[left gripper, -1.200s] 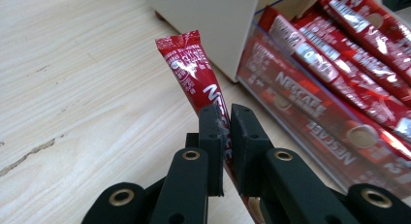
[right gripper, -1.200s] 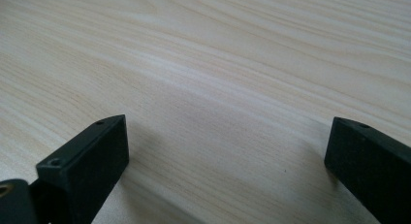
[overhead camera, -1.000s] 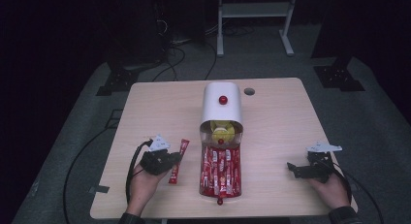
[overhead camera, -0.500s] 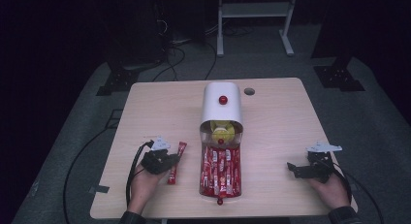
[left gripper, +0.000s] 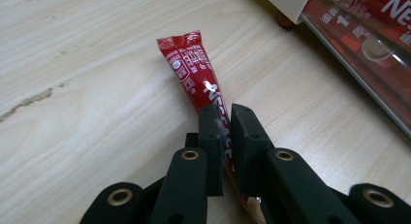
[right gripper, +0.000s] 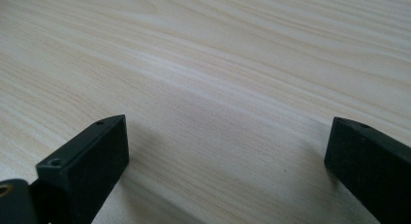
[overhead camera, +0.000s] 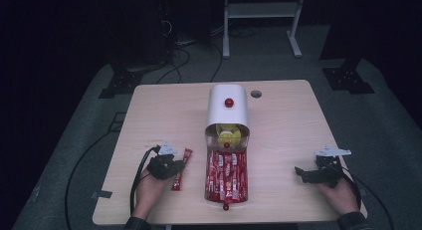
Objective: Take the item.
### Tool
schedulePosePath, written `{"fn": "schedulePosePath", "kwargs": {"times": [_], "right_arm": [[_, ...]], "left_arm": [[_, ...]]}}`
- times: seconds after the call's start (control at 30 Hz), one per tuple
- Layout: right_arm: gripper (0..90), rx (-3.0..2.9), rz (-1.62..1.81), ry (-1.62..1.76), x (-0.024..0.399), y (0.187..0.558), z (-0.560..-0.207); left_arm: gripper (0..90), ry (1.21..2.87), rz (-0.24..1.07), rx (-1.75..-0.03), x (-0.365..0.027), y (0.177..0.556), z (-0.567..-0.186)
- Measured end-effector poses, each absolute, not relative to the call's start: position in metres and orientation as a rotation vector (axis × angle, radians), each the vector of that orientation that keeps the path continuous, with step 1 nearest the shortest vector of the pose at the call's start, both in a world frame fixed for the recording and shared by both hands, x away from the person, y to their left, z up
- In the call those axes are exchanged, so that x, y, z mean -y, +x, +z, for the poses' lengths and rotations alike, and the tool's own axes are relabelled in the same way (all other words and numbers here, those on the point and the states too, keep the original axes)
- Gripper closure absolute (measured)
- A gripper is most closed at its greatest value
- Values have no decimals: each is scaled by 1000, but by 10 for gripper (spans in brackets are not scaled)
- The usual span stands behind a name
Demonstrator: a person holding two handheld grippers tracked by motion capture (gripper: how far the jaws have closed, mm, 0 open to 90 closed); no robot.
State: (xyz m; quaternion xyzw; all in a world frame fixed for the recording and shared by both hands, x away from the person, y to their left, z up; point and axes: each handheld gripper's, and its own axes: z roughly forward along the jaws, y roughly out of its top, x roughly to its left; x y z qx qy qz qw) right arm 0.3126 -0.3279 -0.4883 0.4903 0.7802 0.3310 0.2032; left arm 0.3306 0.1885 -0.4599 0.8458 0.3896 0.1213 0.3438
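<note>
A red coffee stick sachet (left gripper: 194, 73) lies on the wooden table (overhead camera: 283, 125), and my left gripper (left gripper: 224, 118) is shut on its near half. In the high view that sachet (overhead camera: 181, 166) sits left of the dispenser, with the left gripper (overhead camera: 171, 166) over its lower part. A white dispenser (overhead camera: 228, 108) with a red knob stands mid-table. Its clear tray (overhead camera: 226, 176) holds several red sachets. My right gripper (overhead camera: 301, 172) rests near the table's right front edge, its jaws wide apart over bare wood (right gripper: 218, 112) with nothing between them.
A small round hole (overhead camera: 256, 94) is in the tabletop right of the dispenser. Cables trail from both grippers off the front corners. A white metal stand (overhead camera: 259, 11) stands on the floor beyond the table.
My left gripper has sunk slightly with the sachet, which now lies flat on the table. The right gripper has not moved.
</note>
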Motion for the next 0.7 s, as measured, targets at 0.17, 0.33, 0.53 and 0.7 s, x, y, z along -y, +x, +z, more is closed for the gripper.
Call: {"fn": "schedulePosePath", "kwargs": {"times": [0.17,0.33,0.53,0.7], "right_arm": [[13,-2177,923,1368,328,313,-488],[14,-2177,923,1368,328,313,-488],[13,-2177,924,1369,328,313,-488],[14,-2177,923,1368,328,313,-488]], "left_arm": [[824,2200,315,-1013,-189,331,-460],[757,2208,320,-1021,-188,331,-462],[671,2188,326,-1023,-189,331,-460],[550,2163,326,-1030,-193,331,-457]]}}
